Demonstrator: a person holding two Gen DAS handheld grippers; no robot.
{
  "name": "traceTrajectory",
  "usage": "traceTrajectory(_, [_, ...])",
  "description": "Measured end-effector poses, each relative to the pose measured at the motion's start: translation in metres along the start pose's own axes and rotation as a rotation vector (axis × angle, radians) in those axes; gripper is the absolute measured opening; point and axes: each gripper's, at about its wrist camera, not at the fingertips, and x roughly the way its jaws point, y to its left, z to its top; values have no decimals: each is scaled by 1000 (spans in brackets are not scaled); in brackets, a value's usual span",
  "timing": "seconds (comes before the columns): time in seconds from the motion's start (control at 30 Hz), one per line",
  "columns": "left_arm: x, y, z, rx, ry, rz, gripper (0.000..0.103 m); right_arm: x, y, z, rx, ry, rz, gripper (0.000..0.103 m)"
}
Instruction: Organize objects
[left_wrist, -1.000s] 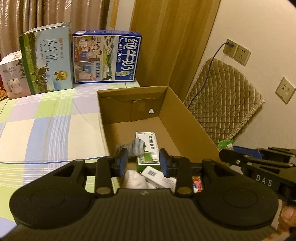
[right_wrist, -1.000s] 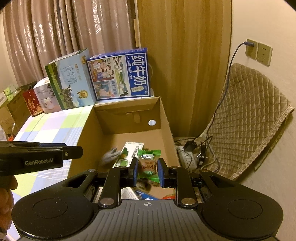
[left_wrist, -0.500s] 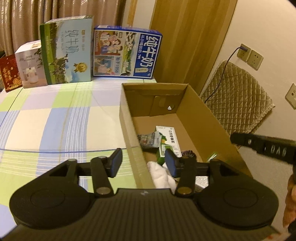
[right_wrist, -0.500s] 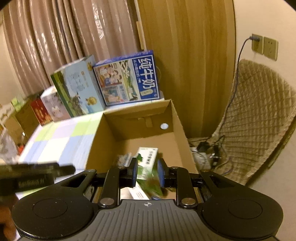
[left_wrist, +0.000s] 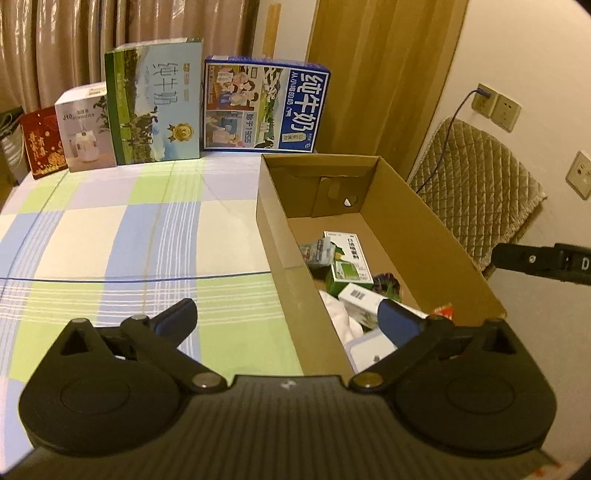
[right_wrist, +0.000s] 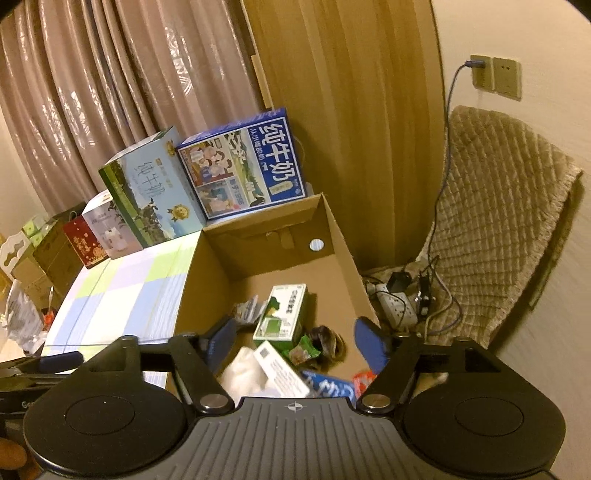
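An open cardboard box (left_wrist: 424, 236) stands at the right edge of the checked bed. It holds a green-and-white medicine box (left_wrist: 349, 258), a white barcode box (left_wrist: 364, 297), a crumpled silver packet (left_wrist: 317, 251), white cloth (left_wrist: 338, 314) and a green snack packet (right_wrist: 304, 347). My left gripper (left_wrist: 288, 317) is open and empty, straddling the box's near left wall. My right gripper (right_wrist: 295, 341) is open and empty above the box's near end (right_wrist: 347, 254).
Two large milk cartons (left_wrist: 264, 107), a white appliance box (left_wrist: 85, 129) and a red box (left_wrist: 42, 142) line the far edge of the bed. A quilted chair (right_wrist: 495, 221) and a power strip with cables (right_wrist: 399, 306) are to the right of the box.
Both grippers opened wide and drew back and up from the box. The right one let go of the green snack packet, which now lies in the box. The left gripper shifted left.
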Motion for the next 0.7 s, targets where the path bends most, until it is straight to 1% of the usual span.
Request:
traceTrajectory(0.03, [-5,-1,-4,4,-1,0,102,-6,1,-3,-3,-1,-4,79])
traceTrajectory(0.1, [-14,-1,-11,6,-7,1,102,-16,5,-10,-8,-1,-8,88])
traceTrajectory(0.2, [-27,-2,-20,7,-5,31,102,-33,12,-21,-27,-5,-21,93])
traceTrajectory(0.3, [-44,-1,-29,8,-15,25,102,-48,18,-31,-44,-8,-31,97])
traceTrajectory(0.43, [-66,-3,-42,14,-10,21,102,-66,29,-44,-76,-9,-51,99])
traceTrajectory(0.53, [-83,-6,-54,31,-12,55,102,-77,38,-55,-110,-11,-63,101])
traceTrajectory(0.7, [-104,-6,-70,19,5,51,102,-90,48,-70,-139,-6,-87,101])
